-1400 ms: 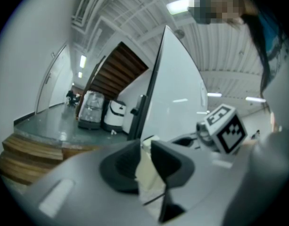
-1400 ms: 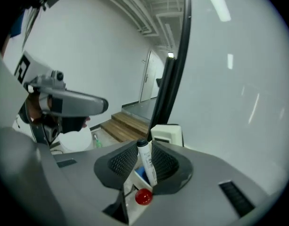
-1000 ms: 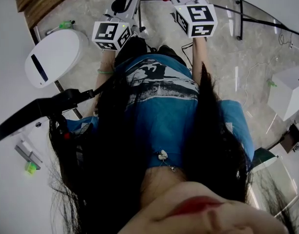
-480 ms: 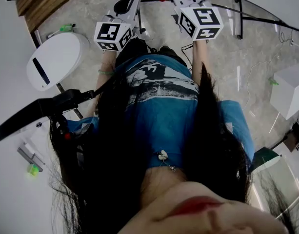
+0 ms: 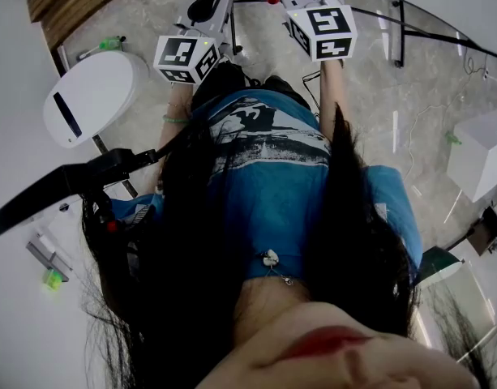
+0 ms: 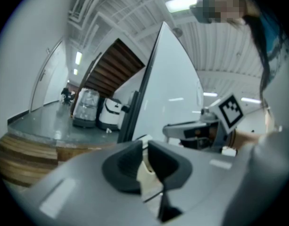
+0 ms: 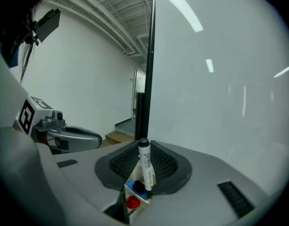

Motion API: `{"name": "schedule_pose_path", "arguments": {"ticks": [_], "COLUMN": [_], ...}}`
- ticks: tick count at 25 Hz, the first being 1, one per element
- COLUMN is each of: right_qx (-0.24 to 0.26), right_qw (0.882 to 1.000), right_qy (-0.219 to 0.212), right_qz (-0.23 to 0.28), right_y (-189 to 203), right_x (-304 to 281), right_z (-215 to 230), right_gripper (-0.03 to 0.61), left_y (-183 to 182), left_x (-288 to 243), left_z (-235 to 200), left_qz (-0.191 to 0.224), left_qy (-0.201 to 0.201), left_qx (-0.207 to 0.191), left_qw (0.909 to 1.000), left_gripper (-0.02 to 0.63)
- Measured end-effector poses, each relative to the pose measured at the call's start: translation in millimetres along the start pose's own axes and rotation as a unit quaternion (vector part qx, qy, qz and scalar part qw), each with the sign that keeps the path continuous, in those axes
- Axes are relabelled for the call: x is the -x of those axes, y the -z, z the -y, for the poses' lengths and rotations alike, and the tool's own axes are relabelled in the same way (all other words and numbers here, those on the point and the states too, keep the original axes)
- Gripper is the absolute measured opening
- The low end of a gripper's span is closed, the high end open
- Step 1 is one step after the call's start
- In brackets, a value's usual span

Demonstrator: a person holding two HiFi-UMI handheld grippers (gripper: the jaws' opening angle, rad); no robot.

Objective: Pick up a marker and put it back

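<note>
Marker (image 7: pixel 145 166) standing upright, right gripper (image 7: pixel 143 147) jaws clamping its barrel. Lower end hanging at holder (image 7: pixel 134 196) carrying blue and red caps; contact unclear. Vertical hold likely serving straight reinsertion. Left gripper (image 6: pixel 145 149) jaws sitting nearly together, gripping nothing, probably idling as unneeded.

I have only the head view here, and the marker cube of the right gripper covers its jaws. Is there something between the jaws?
Observer: Yes. The right gripper view shows the right gripper closed on a marker. It has a white barrel and stands upright with its dark end on top.
Operator: And the small red dot that I see above the cube, what is it?
Observer: It looks like a red round cap, low on a small blue-topped holder, just below the marker's lower end.
</note>
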State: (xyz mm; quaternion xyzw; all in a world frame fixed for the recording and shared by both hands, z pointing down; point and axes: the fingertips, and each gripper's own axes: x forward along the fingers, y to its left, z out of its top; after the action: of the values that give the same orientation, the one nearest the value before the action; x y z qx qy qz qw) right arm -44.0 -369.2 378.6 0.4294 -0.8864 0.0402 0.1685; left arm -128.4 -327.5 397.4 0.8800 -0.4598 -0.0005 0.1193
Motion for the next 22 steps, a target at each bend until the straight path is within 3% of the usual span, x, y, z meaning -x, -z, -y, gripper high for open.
{"name": "schedule_pose_path", "arguments": {"ticks": [6, 13, 18, 22], "right_qx": [0.049, 0.117, 0.181, 0.239], "right_qw": [0.996, 0.987, 0.974, 0.96], "right_qy": [-0.037, -0.065, -0.07, -0.051], "right_qz": [-0.062, -0.092, -0.117, -0.14], "right_y": [34.6, 43.0, 49.4, 54.4], "right_x": [-29.3, -48.5, -52.5, -51.2], "right_z": [-20.2, -44.8, -56.3, -52.1], "right_gripper": [0.083, 0.083, 0.083, 0.083], "left_y": [-0.2, 16.1, 14.0, 10.1], "left_x": [0.9, 3.9, 3.6, 2.9], "left_z": [-6.6, -13.9, -16.9, -19.1], "left_qz": [0.003, -0.003, -0.003, -0.001], "left_qy": [-0.012, -0.022, -0.027, -0.031], "left_qx": [0.001, 0.024, 0.025, 0.023], "left_qw": [0.9999, 0.9995, 0.9993, 0.9992], "left_gripper": [0.023, 0.023, 0.023, 0.023]}}
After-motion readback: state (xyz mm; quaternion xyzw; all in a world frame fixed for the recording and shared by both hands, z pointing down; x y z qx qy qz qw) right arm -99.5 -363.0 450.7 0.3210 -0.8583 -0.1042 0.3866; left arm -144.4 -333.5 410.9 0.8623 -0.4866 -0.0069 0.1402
